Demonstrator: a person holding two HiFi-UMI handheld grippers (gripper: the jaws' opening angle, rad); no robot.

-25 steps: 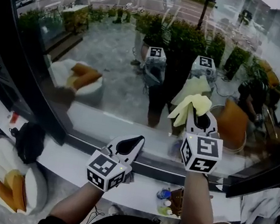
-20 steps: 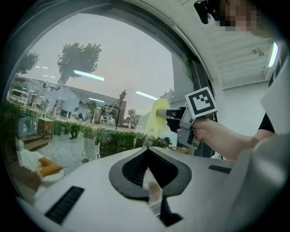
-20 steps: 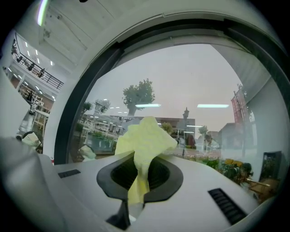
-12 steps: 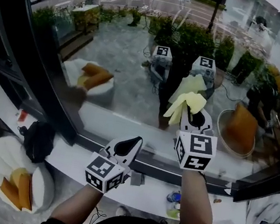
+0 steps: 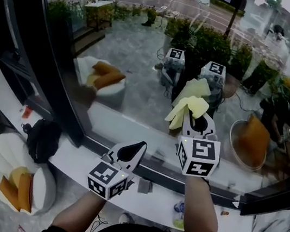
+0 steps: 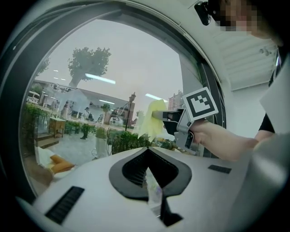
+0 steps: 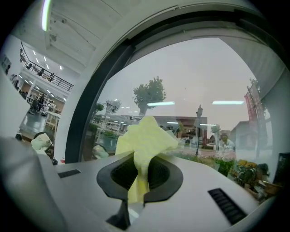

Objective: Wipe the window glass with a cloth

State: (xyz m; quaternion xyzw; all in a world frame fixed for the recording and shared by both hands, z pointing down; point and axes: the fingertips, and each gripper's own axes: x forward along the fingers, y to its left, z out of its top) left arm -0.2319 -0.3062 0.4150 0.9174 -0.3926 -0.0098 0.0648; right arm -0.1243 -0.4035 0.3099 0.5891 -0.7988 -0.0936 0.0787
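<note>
A pale yellow cloth (image 5: 187, 110) (image 7: 144, 140) sticks out of my right gripper (image 5: 195, 115) (image 7: 141, 174), which is shut on it and held up close to the window glass (image 5: 144, 57) (image 7: 190, 90). The cloth's bunched end (image 6: 152, 118) meets its own reflection on the pane. My left gripper (image 5: 140, 146) (image 6: 147, 168) hangs lower and to the left, near the black bottom frame (image 5: 127, 156), shut with nothing in it. The left gripper view shows the right gripper's marker cube (image 6: 200, 103) and the hand behind it.
A thick black window post (image 5: 51, 53) runs down the left of the pane. Below the frame lies a white sill (image 5: 143, 192) with small items. A black bag (image 5: 42, 139) and a round chair with orange cushions (image 5: 18, 185) stand on the floor at lower left.
My right gripper with the cloth has slid a little leftward and down along the glass. The left gripper has stayed in place. My head view has shifted left.
</note>
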